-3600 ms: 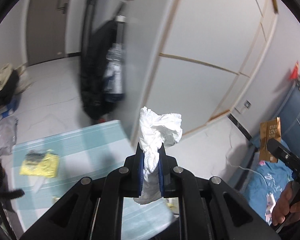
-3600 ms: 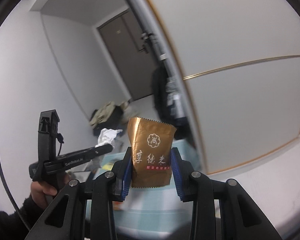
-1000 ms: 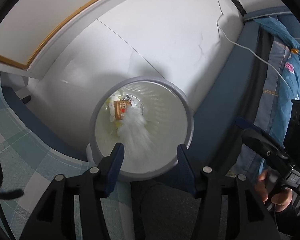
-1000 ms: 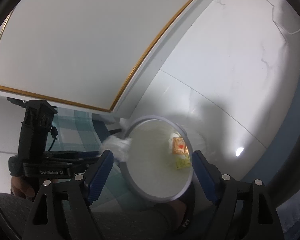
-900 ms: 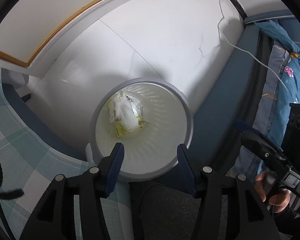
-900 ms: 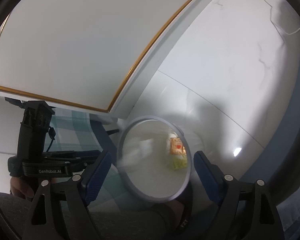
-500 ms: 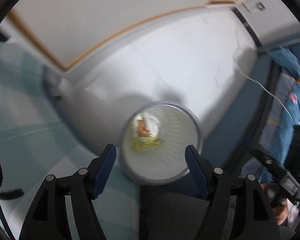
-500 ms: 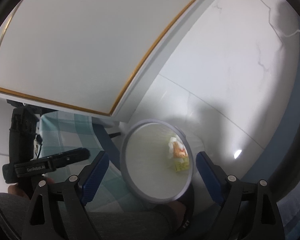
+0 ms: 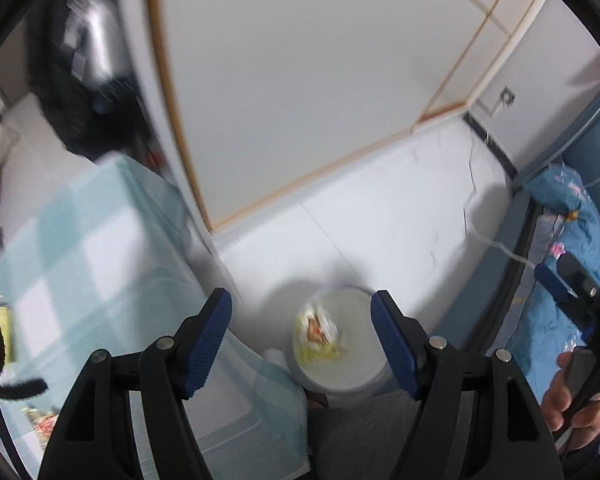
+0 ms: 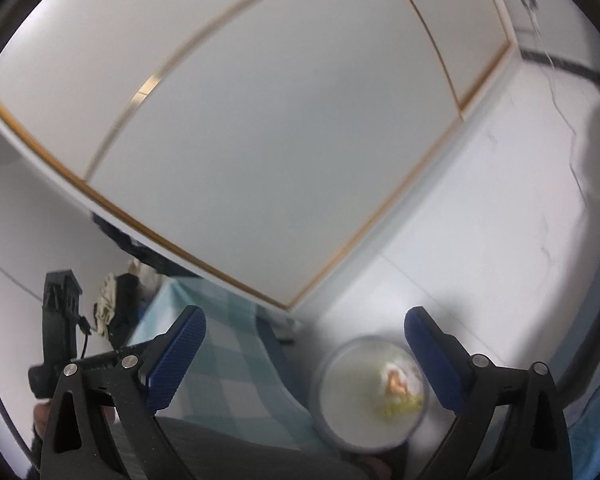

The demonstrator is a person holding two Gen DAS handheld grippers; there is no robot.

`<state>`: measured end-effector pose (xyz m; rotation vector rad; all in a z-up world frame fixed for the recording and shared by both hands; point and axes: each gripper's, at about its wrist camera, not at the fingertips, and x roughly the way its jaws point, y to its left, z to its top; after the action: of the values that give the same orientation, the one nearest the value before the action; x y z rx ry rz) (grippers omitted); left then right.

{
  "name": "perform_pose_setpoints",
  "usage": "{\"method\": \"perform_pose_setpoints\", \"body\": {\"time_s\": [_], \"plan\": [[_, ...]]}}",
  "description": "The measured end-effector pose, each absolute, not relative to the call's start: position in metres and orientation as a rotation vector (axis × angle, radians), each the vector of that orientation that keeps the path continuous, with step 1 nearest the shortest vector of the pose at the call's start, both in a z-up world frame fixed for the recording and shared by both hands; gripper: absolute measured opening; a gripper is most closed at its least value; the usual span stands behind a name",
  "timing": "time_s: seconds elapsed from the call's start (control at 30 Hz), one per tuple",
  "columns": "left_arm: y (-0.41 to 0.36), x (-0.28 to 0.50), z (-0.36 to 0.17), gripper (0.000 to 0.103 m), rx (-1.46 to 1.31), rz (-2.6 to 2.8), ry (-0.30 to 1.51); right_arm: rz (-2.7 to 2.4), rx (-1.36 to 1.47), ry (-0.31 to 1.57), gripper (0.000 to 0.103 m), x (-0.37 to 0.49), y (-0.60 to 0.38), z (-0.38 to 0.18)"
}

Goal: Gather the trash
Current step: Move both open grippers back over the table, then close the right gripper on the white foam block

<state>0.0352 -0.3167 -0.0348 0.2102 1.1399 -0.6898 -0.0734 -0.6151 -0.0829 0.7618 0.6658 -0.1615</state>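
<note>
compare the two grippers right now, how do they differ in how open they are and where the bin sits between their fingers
The right gripper gapes wider than the left gripper; both have just been opening. In the left wrist view the trash bin sits about centred between the fingers; in the right wrist view the trash bin lies toward the right finger. Both are empty, with blue pads.

The left hand-held gripper [image 9: 302, 334] gapes with nothing between its blue pads [image 9: 206, 332]. The right hand-held gripper [image 10: 306, 354] stands wide and bare, its jaws having just been opening.
</note>
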Motion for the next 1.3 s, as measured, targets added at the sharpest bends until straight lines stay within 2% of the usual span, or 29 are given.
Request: {"method": "perform_pose_setpoints", "body": {"time_s": [0.33,0.57,0.9,1.3], "plan": [[-0.213,0.022,0.030,0.069,0.038,-0.498,0.877,0.032,0.584,0.453,0.103,-0.055,-0.533,0.029],[-0.128,0.020,0.053,0.069,-0.087,-0.340,0.751,0.199,0.475,0.389,0.103,-0.036,-0.447,0.074],[-0.049,0.023,0.048,0.069,-0.168,-0.183,0.679,0.354,0.419,0.426,0.103,-0.009,-0.340,0.070],[0.004,0.027,0.006,0.069,-0.241,-0.128,0.739,0.419,0.314,0.564,0.103,0.019,-0.255,0.027]]}}
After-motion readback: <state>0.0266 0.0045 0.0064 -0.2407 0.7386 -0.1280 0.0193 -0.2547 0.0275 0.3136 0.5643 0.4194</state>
